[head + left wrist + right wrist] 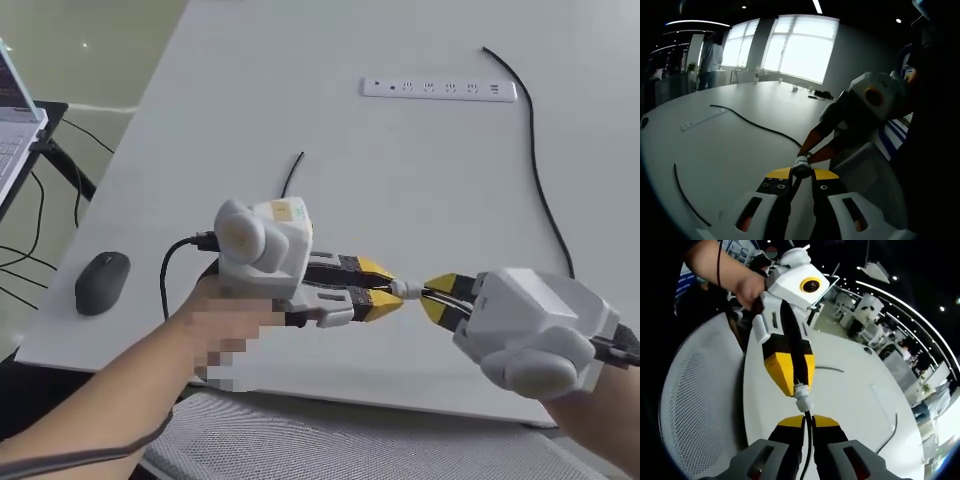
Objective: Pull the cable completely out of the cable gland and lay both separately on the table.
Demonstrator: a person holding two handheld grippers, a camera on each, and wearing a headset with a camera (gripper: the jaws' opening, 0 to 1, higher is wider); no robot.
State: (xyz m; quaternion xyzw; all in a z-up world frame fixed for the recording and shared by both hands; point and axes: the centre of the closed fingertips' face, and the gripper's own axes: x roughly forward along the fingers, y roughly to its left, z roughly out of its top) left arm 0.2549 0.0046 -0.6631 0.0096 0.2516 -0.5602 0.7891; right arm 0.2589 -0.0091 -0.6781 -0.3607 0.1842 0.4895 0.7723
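White tabletop [400,170] lies bare across the middle of the head view. It runs from the power strip [438,89] and its black cord [537,160] at the upper right down to the near edge low in the frame. A mouse [102,282] sits at the left by that edge, and a loose black wire [292,175] lies left of centre. A mesh chair seat [300,440] shows just below the edge. Both tools hover by the near edge. The left gripper [390,290], level and pointing right, has its yellow tips pinched on the white cable gland [408,291]. The right gripper [433,294] faces it tip to tip, jaws clamped on the thin black cable [808,432] just where it enters the gland.
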